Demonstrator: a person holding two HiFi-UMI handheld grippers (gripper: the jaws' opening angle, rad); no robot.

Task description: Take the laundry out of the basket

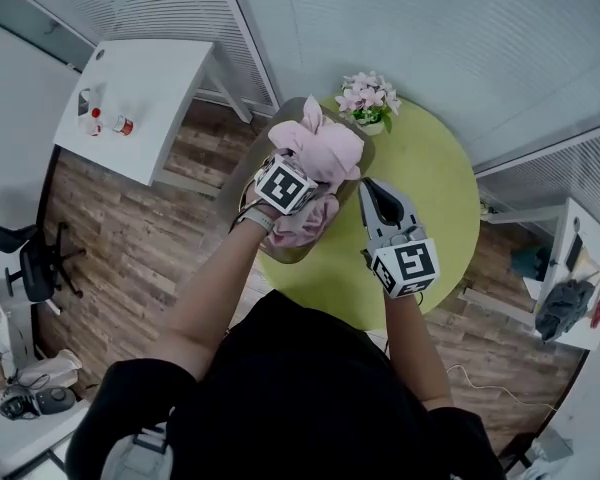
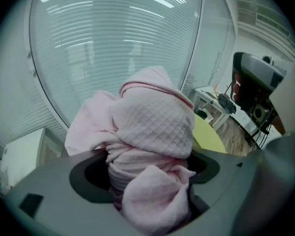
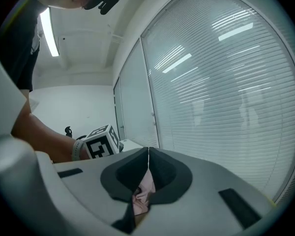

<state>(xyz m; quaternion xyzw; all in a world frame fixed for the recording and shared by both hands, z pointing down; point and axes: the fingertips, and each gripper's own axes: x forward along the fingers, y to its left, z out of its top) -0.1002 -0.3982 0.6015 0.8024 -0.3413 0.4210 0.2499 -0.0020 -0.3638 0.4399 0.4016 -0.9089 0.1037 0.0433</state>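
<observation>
We count two grippers, left gripper (image 2: 150, 176) and right gripper (image 1: 372, 186), with one marker cube on each. One pink laundry bundle (image 1: 320, 148); we can't tell whether it's one piece or several. One basket (image 1: 242, 183), one round green table (image 1: 435, 183), one flower pot (image 1: 368, 100). At the edges we see three white tables (image 1: 145, 83) and one office chair (image 1: 35, 263). Three small items (image 1: 95, 118) sit on the upper-left table.

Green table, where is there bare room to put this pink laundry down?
Bare: the green table's right side, from the flower pot round to the near edge past the right gripper. Crowded: the left part, taken by the basket, with the pink laundry held above it.
</observation>
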